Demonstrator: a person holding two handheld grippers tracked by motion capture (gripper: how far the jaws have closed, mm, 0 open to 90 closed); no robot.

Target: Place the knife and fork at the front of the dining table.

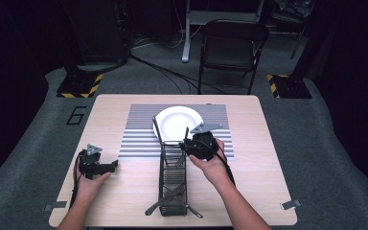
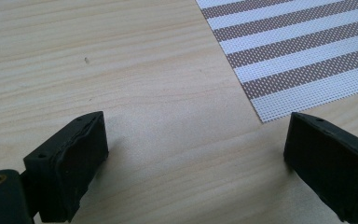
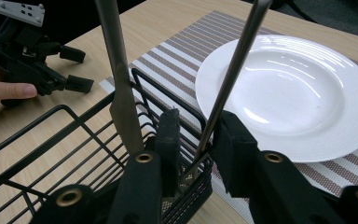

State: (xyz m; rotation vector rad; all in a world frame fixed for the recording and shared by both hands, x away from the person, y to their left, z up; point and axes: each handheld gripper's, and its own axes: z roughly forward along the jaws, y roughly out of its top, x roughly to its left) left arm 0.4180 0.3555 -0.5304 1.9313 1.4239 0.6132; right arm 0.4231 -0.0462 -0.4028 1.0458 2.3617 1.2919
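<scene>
A black wire basket (image 1: 173,184) lies lengthwise on the wooden table (image 1: 263,158), its far end by a white plate (image 1: 178,123) on a striped placemat (image 1: 139,139). Two metal utensils stand up from that far end: a flat knife-like one (image 3: 121,93) and a slim handle (image 3: 235,70). My right gripper (image 3: 196,144) reaches over the basket's corner. The slim handle passes between its jaws close to the right pad, with a gap on the left, so it is open. My left gripper (image 2: 196,154) rests wide open on bare wood near the placemat's corner (image 2: 265,112).
More utensils (image 1: 167,200) lie in the basket's near end and stick out toward the table's front edge. A folding chair (image 1: 232,45) stands on the floor beyond the table. The left gripper (image 3: 79,69) sits to the basket's left.
</scene>
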